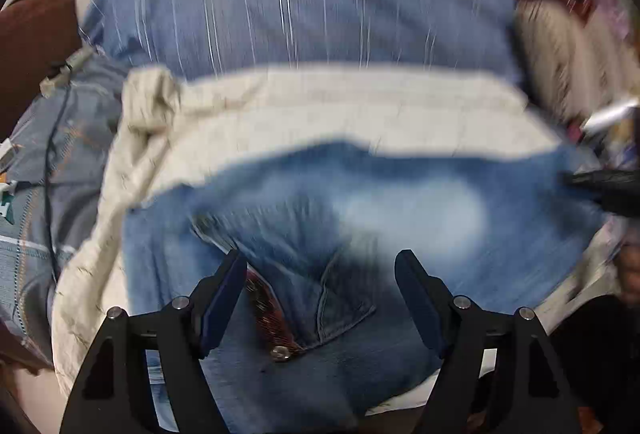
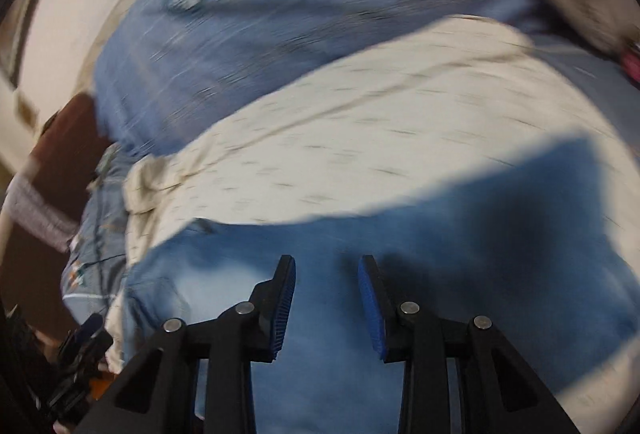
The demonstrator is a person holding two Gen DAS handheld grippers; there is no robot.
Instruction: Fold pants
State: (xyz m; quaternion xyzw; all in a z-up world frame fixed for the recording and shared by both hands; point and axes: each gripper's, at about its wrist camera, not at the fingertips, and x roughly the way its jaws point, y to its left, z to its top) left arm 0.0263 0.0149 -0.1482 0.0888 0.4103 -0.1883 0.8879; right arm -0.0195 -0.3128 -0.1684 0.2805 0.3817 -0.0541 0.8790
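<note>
Jeans (image 1: 360,202) lengthwise across cream sheet (image 1: 360,114)

No words or numbers can be read here. The jeans (image 1: 360,218) and the blue striped sheet (image 1: 304,14) are too blurry to show any.

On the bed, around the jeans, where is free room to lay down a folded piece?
Free: the cream sheet, a band between the jeans and the blue striped cover, and that cover itself, bare except one small object I cannot identify. Crowded: left of the sheet, a grey patterned cloth with a cable, and the right edge, cluttered with blurred items.
</note>
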